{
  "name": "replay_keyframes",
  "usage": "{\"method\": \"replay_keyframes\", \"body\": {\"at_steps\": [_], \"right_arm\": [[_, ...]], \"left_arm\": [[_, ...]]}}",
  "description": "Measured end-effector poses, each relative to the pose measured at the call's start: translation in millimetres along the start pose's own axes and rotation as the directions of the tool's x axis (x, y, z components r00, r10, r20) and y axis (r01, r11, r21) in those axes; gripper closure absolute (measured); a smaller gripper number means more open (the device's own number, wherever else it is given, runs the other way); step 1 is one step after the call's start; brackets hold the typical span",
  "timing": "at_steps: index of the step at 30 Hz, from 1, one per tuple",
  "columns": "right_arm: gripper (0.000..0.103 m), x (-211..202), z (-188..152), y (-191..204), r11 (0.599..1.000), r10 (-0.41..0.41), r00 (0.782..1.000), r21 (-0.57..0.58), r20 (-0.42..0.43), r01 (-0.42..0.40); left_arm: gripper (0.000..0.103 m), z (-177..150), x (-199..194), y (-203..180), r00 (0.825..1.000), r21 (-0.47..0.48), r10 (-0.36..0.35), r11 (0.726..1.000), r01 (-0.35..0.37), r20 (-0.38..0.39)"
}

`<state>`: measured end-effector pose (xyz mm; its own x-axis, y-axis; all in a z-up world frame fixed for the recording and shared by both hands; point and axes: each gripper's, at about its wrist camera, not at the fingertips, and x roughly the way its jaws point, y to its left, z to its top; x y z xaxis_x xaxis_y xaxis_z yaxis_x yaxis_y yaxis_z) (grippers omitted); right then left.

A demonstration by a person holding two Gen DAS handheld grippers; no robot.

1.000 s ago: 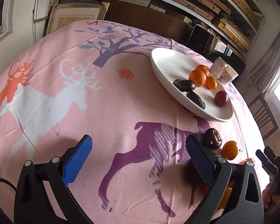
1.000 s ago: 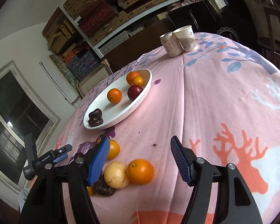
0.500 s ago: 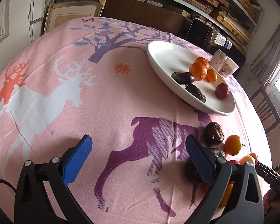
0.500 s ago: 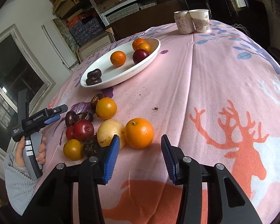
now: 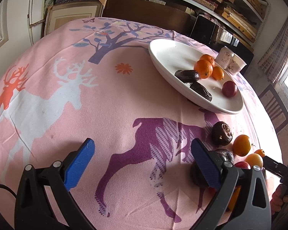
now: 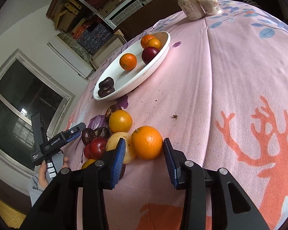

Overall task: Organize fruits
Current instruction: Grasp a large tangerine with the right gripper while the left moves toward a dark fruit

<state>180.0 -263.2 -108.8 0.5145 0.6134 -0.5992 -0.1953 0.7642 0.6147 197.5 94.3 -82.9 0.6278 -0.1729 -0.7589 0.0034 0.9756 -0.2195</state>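
Right, my right gripper (image 6: 144, 149) is clamped snug on the front orange (image 6: 146, 142) of the tablecloth pile, left gripper (image 5: 142, 159) gaping empty, so I'd lift straight, clear the yellow fruit (image 6: 122, 145), toward the white plate (image 6: 159, 57).

White walls (image 6: 28, 36), stacked shelving (image 5: 230, 9), a dark window (image 6: 23, 95), perhaps a wooden chair (image 5: 274, 107).
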Motion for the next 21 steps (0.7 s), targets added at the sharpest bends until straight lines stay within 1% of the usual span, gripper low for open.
{"method": "replay_keyframes", "body": {"at_steps": [1, 4, 6, 8, 10, 11, 13, 15, 16, 18, 19, 21], "right_arm": [[0.068, 1, -1, -1, 1.000, 0.003, 1.000, 0.008, -0.003, -0.003], [0.068, -2, -2, 1, 1.000, 0.011, 1.000, 0.002, 0.010, -0.011], [0.068, -8, -2, 2, 1.000, 0.008, 0.999, 0.001, 0.044, -0.008], [0.068, -17, -2, 2, 1.000, -0.026, 0.995, 0.009, 0.099, 0.025], [0.068, -29, -4, 3, 0.996, -0.086, 0.983, 0.011, 0.162, 0.086], [0.068, -35, -5, 8, 0.992, -0.126, 0.973, -0.003, 0.192, 0.129], [0.068, -44, -7, 25, 0.970, -0.203, 0.947, -0.083, 0.250, 0.230], [0.068, -46, -10, 41, 0.933, -0.262, 0.921, -0.168, 0.289, 0.318], [0.068, -45, -10, 45, 0.923, -0.272, 0.916, -0.190, 0.294, 0.335], [0.068, -43, -9, 44, 0.928, -0.252, 0.928, -0.203, 0.274, 0.312], [0.068, -44, -8, 41, 0.932, -0.247, 0.930, -0.195, 0.271, 0.304], [0.068, -46, -6, 34, 0.943, -0.236, 0.934, -0.169, 0.267, 0.286]], "left_arm": [[0.005, 0, 0, 0, 1.000, 0.003, 0.003, 1.000, -0.003, -0.001], [0.005, 0, 0, -1, 1.000, 0.007, 0.005, 1.000, -0.005, -0.002], [0.005, -1, 0, -2, 1.000, 0.010, -0.002, 1.000, 0.002, -0.002], [0.005, -2, -4, -6, 1.000, 0.029, -0.022, 0.999, 0.021, 0.008], [0.005, -6, -12, -16, 0.999, 0.082, -0.021, 0.996, 0.017, 0.040], [0.005, -9, -16, -23, 0.999, 0.120, -0.012, 0.993, 0.006, 0.052], [0.005, -18, -22, -38, 0.996, 0.202, 0.029, 0.978, -0.044, 0.079], [0.005, -22, -27, -49, 0.990, 0.249, 0.081, 0.962, -0.107, 0.112], [0.005, -22, -27, -50, 0.989, 0.256, 0.090, 0.959, -0.117, 0.117], [0.005, -21, -28, -50, 0.989, 0.258, 0.086, 0.959, -0.114, 0.120], [0.005, -22, -32, -51, 0.989, 0.265, 0.068, 0.959, -0.101, 0.134], [0.005, -26, -45, -58, 0.983, 0.303, -0.006, 0.952, -0.051, 0.185]]}}
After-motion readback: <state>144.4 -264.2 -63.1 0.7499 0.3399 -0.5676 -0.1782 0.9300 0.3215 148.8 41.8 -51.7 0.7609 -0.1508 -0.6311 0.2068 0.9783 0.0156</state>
